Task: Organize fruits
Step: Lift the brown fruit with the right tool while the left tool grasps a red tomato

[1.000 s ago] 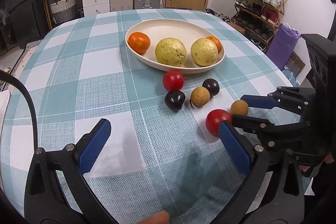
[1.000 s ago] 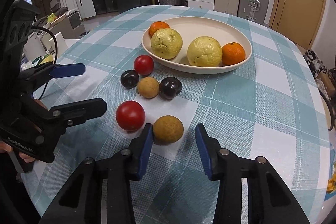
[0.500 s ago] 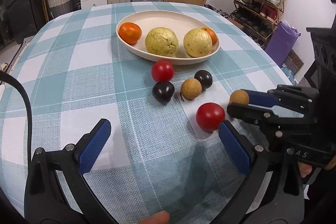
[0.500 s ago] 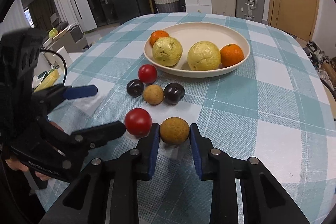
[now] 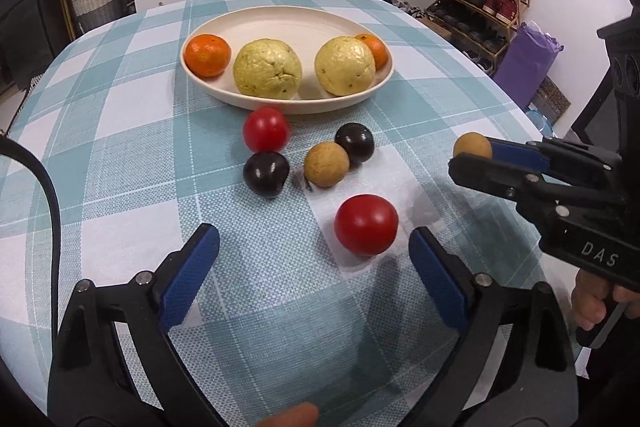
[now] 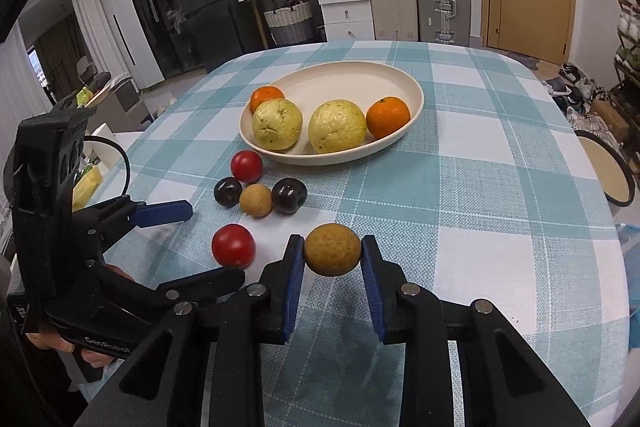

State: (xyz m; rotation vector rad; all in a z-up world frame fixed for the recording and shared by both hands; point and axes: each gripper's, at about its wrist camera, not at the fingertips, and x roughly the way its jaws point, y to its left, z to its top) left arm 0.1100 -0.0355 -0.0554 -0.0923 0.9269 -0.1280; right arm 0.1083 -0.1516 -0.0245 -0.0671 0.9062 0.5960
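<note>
The right claw (image 6: 332, 255) is closed on a brown round fruit (image 6: 332, 249); its two blue pads press the fruit from left and right. In the right wrist view the fruit seems lifted a little above the checked cloth of the counter (image 6: 500, 187), but I cannot tell this for sure. In the left wrist view the same fruit (image 5: 472, 146) shows at the tip of the right claw (image 5: 476, 157), to the right of the other loose fruits.

The left claw (image 5: 314, 267) is wide open, with its blue pads far apart. It hangs low over the counter (image 5: 120, 131), and a red tomato (image 5: 366, 224) lies on the cloth just in front of its right finger, not touched by it.

More fruits lie loose on the cloth between the tomato and the plate: a second red tomato (image 5: 266, 129), a dark plum (image 5: 266, 174), a second brown fruit (image 5: 326, 163) and another dark plum (image 5: 354, 142) which touches it.

The oval cream plate (image 5: 288, 23) stands behind them. It holds two yellow guavas (image 5: 267, 68) (image 5: 345, 65) side by side, one orange (image 5: 207, 54) at the left end and a second orange (image 5: 374, 49) partly hidden behind the right guava.
</note>
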